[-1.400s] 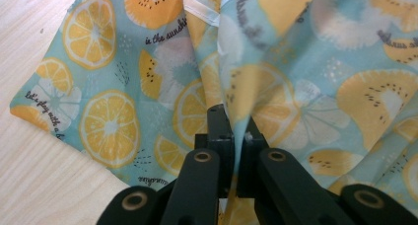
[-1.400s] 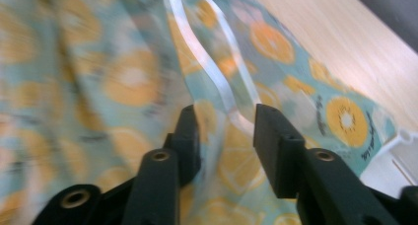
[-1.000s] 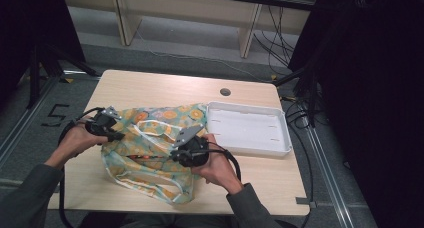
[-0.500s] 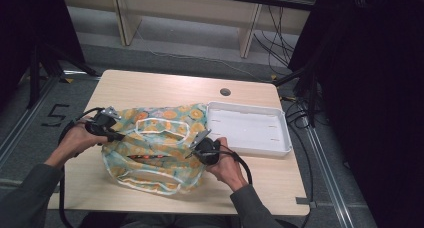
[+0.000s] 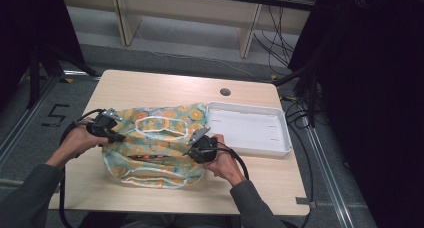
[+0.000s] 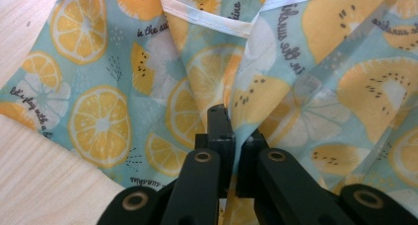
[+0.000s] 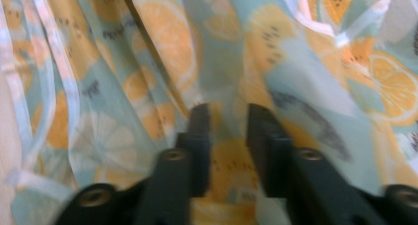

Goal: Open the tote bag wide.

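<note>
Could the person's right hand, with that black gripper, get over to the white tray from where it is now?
Probably yes. The right gripper sits on the citrus-print cloth right beside the shallow white plastic tray, with nothing between them. Its jaws have just been opening, with cloth between them, so the fabric hardly ties it down.

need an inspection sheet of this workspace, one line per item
surface: light wood table, small round hole near the far edge
job's things: citrus-print cloth with white trim, rumpled, on the near half of the table
clutter: empty white tray right of the cloth
grippers: left claw shut on the cloth's left edge; right claw on the cloth's right side, jaws just been opening, gap showing, cloth between them
cables: black leads trail from both claws; more cables on the floor at the right
surroundings: grey floor, wooden furniture legs behind, dark curtains
</note>
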`<action>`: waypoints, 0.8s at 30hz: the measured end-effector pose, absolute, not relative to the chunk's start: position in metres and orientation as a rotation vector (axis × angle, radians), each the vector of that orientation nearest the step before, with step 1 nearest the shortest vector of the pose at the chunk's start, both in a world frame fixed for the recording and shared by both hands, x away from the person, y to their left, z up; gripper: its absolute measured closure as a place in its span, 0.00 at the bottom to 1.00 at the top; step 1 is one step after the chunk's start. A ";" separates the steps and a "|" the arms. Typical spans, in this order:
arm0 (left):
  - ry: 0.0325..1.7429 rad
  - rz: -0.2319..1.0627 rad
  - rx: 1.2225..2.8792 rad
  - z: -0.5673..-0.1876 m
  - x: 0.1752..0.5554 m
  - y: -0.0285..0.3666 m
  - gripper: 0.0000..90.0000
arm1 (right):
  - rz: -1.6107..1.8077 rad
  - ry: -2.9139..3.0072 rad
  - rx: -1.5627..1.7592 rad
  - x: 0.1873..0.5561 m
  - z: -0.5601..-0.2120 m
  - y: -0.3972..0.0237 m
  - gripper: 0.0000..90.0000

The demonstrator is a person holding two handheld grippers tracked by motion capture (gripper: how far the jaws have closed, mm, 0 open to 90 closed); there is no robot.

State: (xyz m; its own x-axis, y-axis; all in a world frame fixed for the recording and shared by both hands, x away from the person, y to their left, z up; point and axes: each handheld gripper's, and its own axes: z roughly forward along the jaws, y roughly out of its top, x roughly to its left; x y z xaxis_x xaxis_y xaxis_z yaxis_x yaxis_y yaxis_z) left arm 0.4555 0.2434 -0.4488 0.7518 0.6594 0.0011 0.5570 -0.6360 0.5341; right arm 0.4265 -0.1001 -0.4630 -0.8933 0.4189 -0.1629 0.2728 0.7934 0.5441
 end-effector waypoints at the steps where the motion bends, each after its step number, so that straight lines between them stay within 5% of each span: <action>1: 0.908 0.265 2.443 -0.448 0.456 0.244 0.99 | 0.763 2.709 0.538 0.427 -0.464 -0.098 0.71; 5: 0.915 0.268 2.433 -0.449 0.456 0.243 0.99 | 0.727 2.718 0.471 0.429 -0.470 -0.090 0.57; 8: 0.896 0.261 2.455 -0.448 0.456 0.244 0.98 | 0.683 2.715 0.458 0.429 -0.475 -0.083 0.58; 14: 0.908 0.267 2.430 -0.451 0.455 0.244 0.94 | 0.645 2.723 0.425 0.435 -0.481 -0.080 0.97; 21: 0.963 0.286 2.339 -0.431 0.437 0.253 0.53 | 0.763 2.723 0.524 0.432 -0.467 -0.088 1.00; 24: 0.975 0.300 2.315 -0.419 0.426 0.256 0.44 | 0.778 2.718 0.464 0.434 -0.462 -0.089 1.00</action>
